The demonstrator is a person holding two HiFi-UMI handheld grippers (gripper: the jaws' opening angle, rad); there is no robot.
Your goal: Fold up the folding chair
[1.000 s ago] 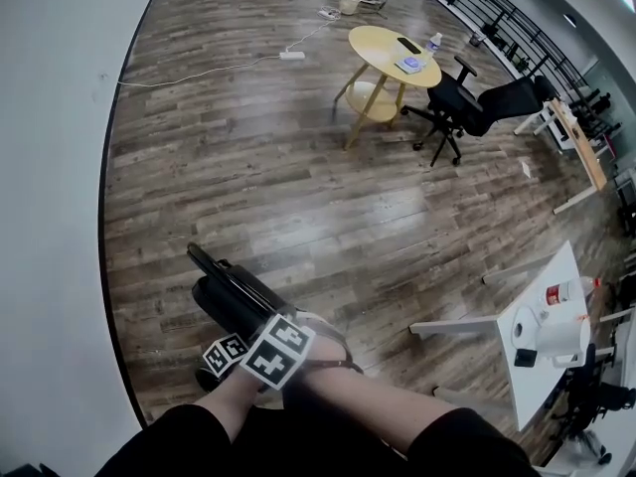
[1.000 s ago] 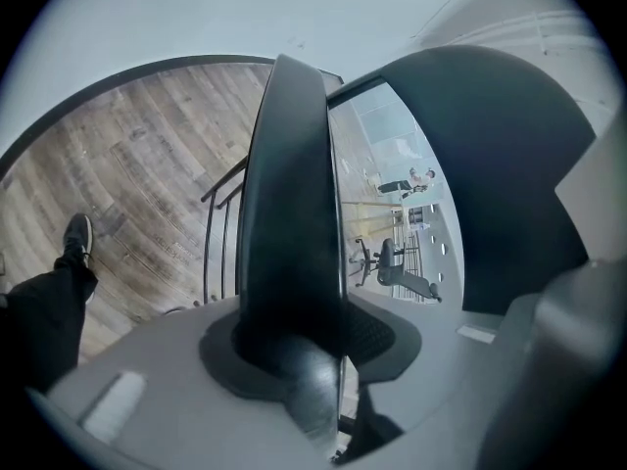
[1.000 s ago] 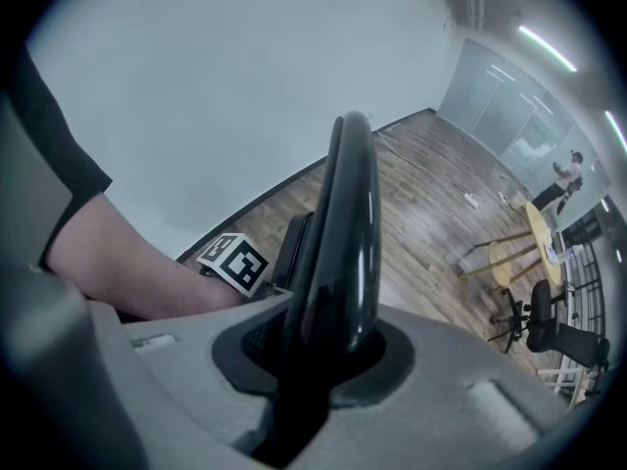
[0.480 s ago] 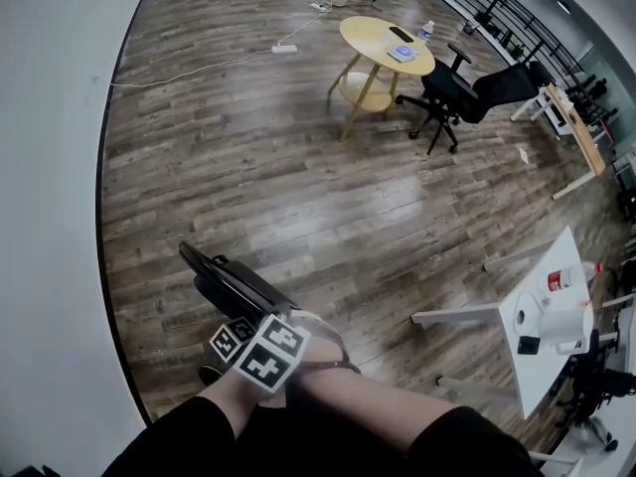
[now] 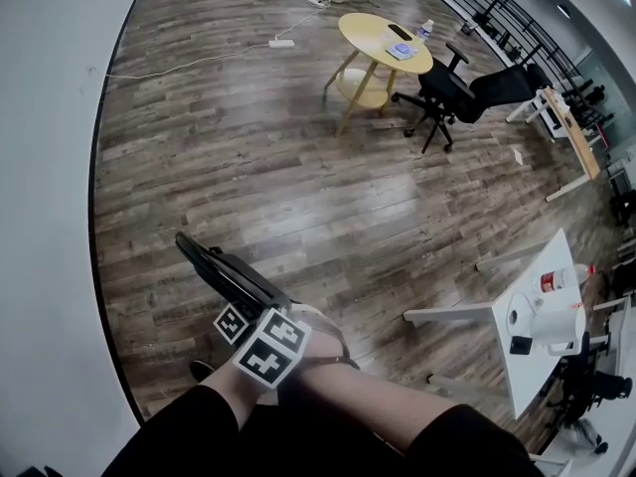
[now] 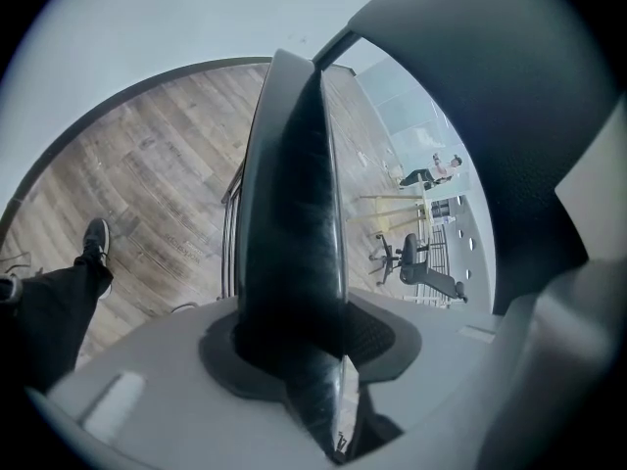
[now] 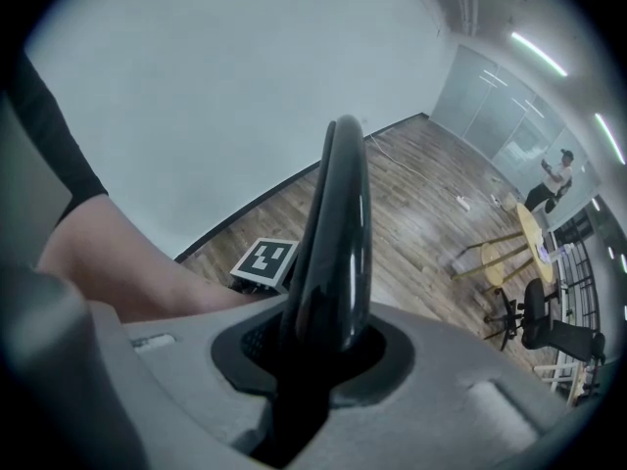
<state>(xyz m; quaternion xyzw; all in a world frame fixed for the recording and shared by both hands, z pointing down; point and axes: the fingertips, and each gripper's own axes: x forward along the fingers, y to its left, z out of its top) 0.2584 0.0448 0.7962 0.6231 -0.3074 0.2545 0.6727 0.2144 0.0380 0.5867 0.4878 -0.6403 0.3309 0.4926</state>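
Where the two black-sleeved forearms meet at the bottom of the head view, both claws have hold of the black folding chair: the left claw is closed onto the edge of a broad dark panel, and the right claw is clamped on a glossy rounded black rim, each parted only as far as the part it pinches. Their marker cubes sit side by side just above the wrists. A dark shoe stands just beside them. Beyond the claws the chair slants up and to the left as a thin slab, its panels lying close together, over the wooden floor near the white wall. To the right stands a white worktop carrying a bottle. Farther off are a round yellow worktop, a black office chair beside it, and a white power strip on its cable
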